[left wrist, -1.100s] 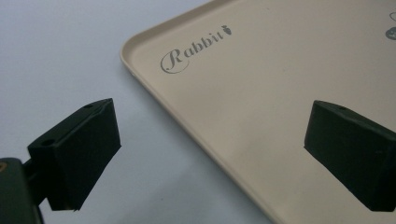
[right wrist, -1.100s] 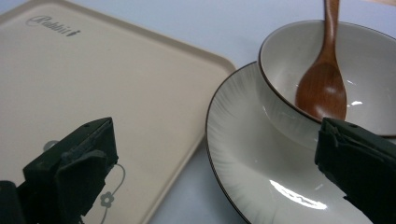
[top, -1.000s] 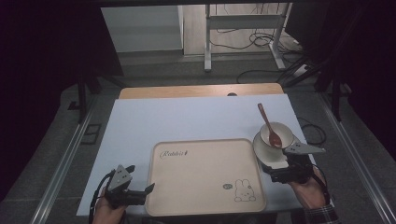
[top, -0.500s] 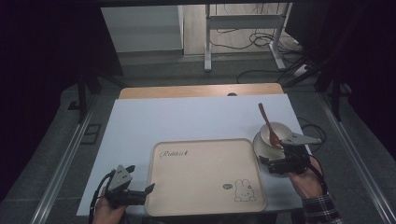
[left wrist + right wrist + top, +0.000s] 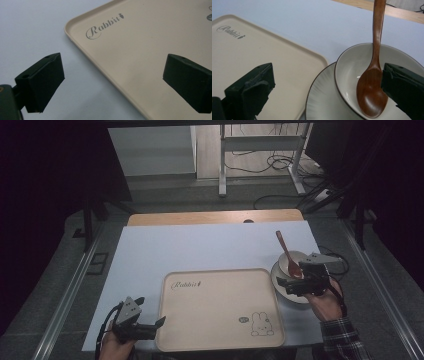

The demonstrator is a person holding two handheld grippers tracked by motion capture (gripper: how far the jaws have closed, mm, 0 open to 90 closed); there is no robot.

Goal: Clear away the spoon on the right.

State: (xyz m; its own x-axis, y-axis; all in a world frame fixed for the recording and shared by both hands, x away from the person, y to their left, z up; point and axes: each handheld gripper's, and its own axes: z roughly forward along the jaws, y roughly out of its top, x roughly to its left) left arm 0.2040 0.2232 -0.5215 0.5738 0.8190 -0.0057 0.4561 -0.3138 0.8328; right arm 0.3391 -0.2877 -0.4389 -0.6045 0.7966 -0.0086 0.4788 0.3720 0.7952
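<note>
Resting in a pale bowl (image 5: pixel 372 72), a brown wooden spoon (image 5: pixel 373 85) lies with its scoop in the hollow and its handle leaning out over the far rim. The bowl sits on a grey plate (image 5: pixel 324 100), near the right edge of the white table (image 5: pixel 200 245), just beside the right edge of a beige tray (image 5: pixel 220 305) printed "Rabbit" with a small rabbit drawing. The right gripper (image 5: pixel 292 282) is poised over plate and bowl, jaws wide apart and holding nothing; in the right gripper view one jaw hangs over the tray's corner, the other over the bowl beside the spoon's scoop. The right hand (image 5: pixel 325 302) comes in from the near edge in a plaid sleeve. The left gripper (image 5: pixel 150 327) is at the tray's near left corner, jaws spread wide astride the tray's left rim, gripping nothing.
</note>
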